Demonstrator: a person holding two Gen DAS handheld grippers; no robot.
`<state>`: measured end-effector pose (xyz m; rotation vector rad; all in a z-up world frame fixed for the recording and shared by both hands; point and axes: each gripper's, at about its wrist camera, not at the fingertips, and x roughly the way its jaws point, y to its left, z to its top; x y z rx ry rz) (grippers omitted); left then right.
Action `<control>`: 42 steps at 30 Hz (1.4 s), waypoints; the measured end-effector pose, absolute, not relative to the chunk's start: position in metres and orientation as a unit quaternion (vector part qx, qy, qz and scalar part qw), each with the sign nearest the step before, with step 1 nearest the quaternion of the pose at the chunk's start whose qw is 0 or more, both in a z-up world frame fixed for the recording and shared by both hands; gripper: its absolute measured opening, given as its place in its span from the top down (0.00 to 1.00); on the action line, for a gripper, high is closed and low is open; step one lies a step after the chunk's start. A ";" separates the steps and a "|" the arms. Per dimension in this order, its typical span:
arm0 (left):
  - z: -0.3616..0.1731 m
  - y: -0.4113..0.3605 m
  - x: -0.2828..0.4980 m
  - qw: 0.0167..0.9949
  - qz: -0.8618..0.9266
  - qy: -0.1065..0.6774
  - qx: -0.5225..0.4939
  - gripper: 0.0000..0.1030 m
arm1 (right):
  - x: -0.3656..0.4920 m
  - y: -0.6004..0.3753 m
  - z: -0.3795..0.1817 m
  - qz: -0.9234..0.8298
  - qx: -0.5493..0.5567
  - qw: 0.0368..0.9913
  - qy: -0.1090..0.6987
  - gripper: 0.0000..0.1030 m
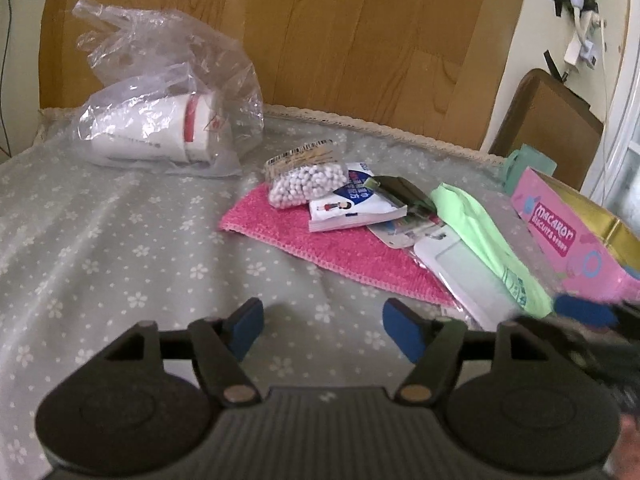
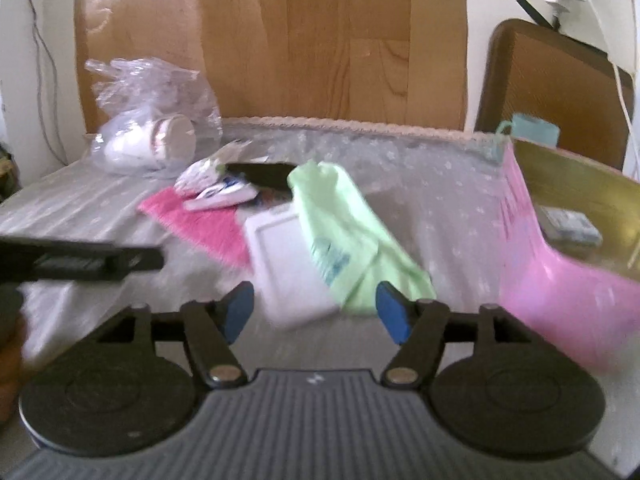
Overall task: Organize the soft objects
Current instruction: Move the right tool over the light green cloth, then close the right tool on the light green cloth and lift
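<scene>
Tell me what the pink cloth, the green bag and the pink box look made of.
Pink cloth: looks like fuzzy matte textile, maybe chenille or terry; nubby pile and stitched edge. Green bag: probably thin plastic film; smooth, slightly shiny, softly creased. Pink box: apparently printed card or tin; rigid walls, gold-looking inside.

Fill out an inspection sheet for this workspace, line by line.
Surface: floral cloth, rumpled.
Job's things: pink towel lying flat; green bag draped over a white case; bead packet and booklet on the towel.
Clutter: clear plastic bag holding cups; pink tin, open.
Grippers: left gripper open, empty; right gripper open, empty, near the case.
Cables: white cord on the wall.
Surroundings: wooden headboard.
</scene>
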<state>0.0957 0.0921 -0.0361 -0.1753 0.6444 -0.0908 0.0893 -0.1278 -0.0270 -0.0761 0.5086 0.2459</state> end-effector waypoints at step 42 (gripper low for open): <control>0.019 -0.033 0.047 0.899 -0.265 0.330 -0.114 0.13 | -0.060 -0.252 -0.059 0.048 0.055 0.967 0.246 0.66</control>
